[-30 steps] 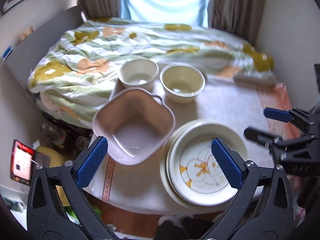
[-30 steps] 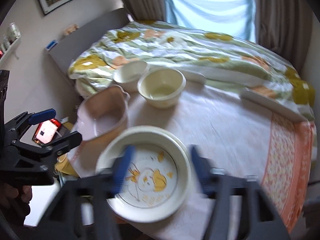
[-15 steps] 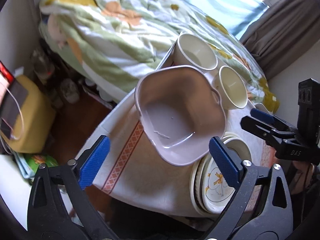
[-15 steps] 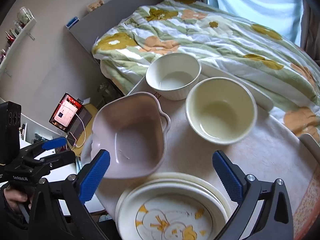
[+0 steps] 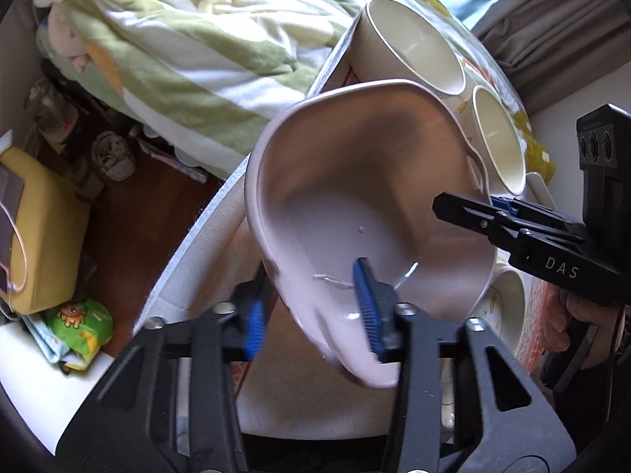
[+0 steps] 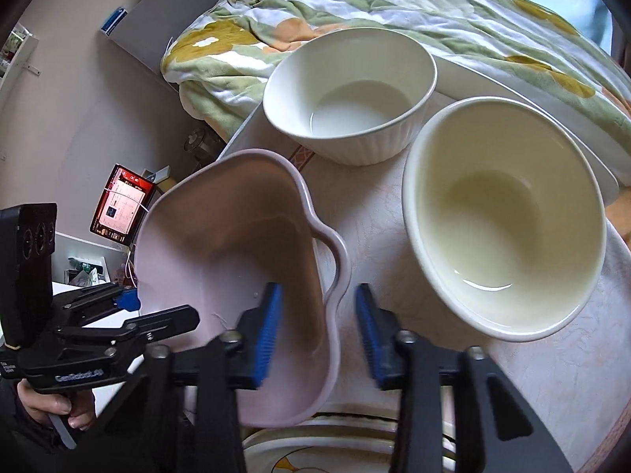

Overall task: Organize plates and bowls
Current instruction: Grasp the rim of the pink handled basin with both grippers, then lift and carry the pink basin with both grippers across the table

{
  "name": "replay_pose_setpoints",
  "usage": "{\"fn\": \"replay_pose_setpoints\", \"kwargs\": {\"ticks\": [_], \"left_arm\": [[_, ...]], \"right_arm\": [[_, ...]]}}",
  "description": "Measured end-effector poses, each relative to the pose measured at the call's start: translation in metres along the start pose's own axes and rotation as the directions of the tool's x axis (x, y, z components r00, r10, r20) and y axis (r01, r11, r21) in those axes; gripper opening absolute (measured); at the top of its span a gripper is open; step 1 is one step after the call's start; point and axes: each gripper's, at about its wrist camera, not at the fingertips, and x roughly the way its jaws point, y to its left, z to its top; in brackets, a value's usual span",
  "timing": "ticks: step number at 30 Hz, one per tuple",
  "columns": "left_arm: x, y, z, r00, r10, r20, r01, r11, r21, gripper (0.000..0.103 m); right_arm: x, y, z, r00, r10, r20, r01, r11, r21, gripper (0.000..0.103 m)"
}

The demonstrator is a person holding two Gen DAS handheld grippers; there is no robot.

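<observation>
A pale pink square bowl (image 5: 378, 205) with small handles sits at the table's left side, beside a stack of plates (image 5: 506, 303). My left gripper (image 5: 311, 311) is shut on the pink bowl's near rim, one finger inside, one outside. My right gripper (image 6: 319, 331) straddles the bowl's (image 6: 236, 260) opposite rim near its handle, jaws narrowed around the wall. A white ribbed bowl (image 6: 351, 90) and a cream bowl (image 6: 504, 213) stand behind it. The plate stack (image 6: 315, 453) lies under my right gripper.
The table (image 6: 552, 386) has a white patterned cloth. A bed with a flowered quilt (image 6: 355, 4) lies just behind it. Floor clutter, a yellow box (image 5: 39, 228) and a lit tablet (image 6: 122, 205) are at the left.
Both grippers moved in on the pink bowl and closed from wide open. The left one now grips its near rim, the right one straddles the far rim.
</observation>
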Motion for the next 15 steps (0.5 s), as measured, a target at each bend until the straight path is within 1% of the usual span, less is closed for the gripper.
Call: {"fn": "replay_pose_setpoints", "kwargs": {"ticks": [1,2,3,7,10,13,15], "left_arm": [[0.001,0.001,0.002,1.000,0.008,-0.005,-0.008,1.000,0.008,0.020],[0.003,0.001,0.003,1.000,0.017,-0.009,-0.017,1.000,0.017,0.017],[0.004,0.001,0.003,1.000,0.028,-0.010,-0.028,0.999,0.024,0.015],[0.000,0.000,0.005,0.999,0.051,0.004,-0.051,0.997,0.052,0.014],[-0.008,-0.005,0.005,0.997,0.073,0.019,-0.074,0.994,0.085,0.014],[-0.022,-0.017,0.007,0.996,0.087,0.027,-0.090,0.988,0.127,0.014],[-0.034,-0.031,0.008,0.994,0.103,0.047,-0.110,0.980,0.165,0.014]], "right_arm": [[0.000,0.001,0.000,1.000,-0.012,-0.005,0.012,1.000,-0.007,0.025],[0.001,0.003,-0.001,0.999,-0.034,-0.006,0.034,0.999,-0.020,0.017],[0.001,0.005,-0.002,0.999,-0.045,-0.004,0.045,0.998,-0.035,0.016],[-0.002,0.009,-0.003,0.999,-0.038,0.022,0.039,0.998,-0.044,0.014],[-0.010,0.012,-0.006,0.998,-0.032,0.052,0.033,0.999,-0.027,0.014],[-0.024,0.014,-0.010,0.995,-0.022,0.097,0.022,1.000,0.002,0.014],[-0.037,0.014,-0.014,0.991,-0.016,0.132,0.012,0.999,0.031,0.014]]}}
